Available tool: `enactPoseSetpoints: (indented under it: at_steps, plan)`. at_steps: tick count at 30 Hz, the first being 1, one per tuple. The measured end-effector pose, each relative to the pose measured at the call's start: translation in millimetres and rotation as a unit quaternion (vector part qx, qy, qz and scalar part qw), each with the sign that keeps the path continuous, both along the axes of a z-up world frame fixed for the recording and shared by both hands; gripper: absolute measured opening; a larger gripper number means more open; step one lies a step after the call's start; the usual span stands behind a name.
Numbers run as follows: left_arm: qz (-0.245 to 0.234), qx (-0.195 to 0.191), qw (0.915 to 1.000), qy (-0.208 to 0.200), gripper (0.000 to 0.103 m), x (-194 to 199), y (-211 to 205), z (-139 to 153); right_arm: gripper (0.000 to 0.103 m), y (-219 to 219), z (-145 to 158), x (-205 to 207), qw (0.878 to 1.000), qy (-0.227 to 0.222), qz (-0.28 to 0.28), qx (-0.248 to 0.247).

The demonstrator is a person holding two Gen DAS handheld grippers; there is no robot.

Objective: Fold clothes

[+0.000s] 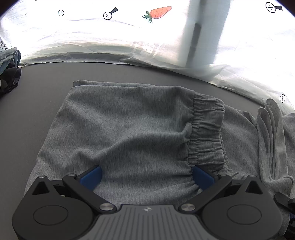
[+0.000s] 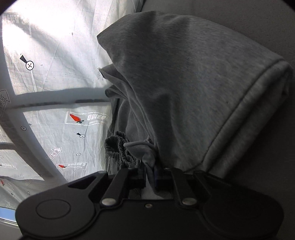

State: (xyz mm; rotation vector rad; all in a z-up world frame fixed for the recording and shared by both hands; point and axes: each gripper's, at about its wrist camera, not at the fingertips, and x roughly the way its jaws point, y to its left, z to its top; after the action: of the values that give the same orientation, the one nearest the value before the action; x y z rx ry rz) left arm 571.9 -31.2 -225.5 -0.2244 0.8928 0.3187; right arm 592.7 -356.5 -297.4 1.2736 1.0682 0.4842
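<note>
**At frame centre: grey garment under two grippers**

In the centre of the left wrist view, the grey garment (image 1: 129, 125) lies folded on a dark grey mat (image 1: 36, 88). Its gathered elastic waistband (image 1: 206, 129) runs down the right of centre. Loose grey folds (image 1: 271, 140) of fabric lie at the right edge of the frame.

The left gripper (image 1: 146, 177) sits at the lower edge of that view. Its blue fingers (image 1: 91, 177) are spread wide, one on each side of the cloth, resting on the fabric without clamping it.

In the right wrist view, the garment (image 2: 193, 83) fills the centre and right of the frame, bunched and draped, with a stitched hem (image 2: 248, 114) at the right. The right gripper (image 2: 149, 180) sits at the lower centre. Its fingers are nearly closed, and a pinch of grey fabric passes between them.

A white sheet (image 1: 73, 40) with printed carrots (image 1: 158, 12) and cross marks spans the top of the left view. A dark pile of clothing (image 1: 9, 70) lies at the left edge.
</note>
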Motion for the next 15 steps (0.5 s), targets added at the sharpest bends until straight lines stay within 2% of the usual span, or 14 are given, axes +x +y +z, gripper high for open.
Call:
enactPoseSetpoints:
  at_steps: [1,3,6,10,13,15]
  plan:
    - [0.0,0.0,1.0,-0.001,0.103,0.0,-0.1,-0.1,0.016,-2.0,0.1,-0.2,1.0,-0.002,-0.007,0.006]
    - [0.0,0.001,1.0,-0.003,0.103,0.2,0.0,-0.7,0.034,-8.3,3.2,6.8,1.0,-0.01,-0.023,0.013]
    - [0.001,0.001,1.0,-0.005,0.103,-0.5,0.2,-1.3,0.034,-17.3,12.1,16.4,0.999,-0.044,-0.031,0.0]
    - [-0.001,-0.006,1.0,0.006,0.103,2.2,2.8,0.7,0.033,-17.8,41.8,24.9,0.992,-0.1,-0.03,-0.073]
    - [-0.003,-0.025,0.9995,0.019,0.103,5.1,8.5,5.2,0.033,-3.1,64.9,36.8,0.974,-0.143,-0.008,-0.177]
    - [-0.002,-0.042,0.9989,0.02,0.103,3.3,14.0,11.0,0.033,6.5,74.4,43.1,0.96,-0.164,0.007,-0.227]
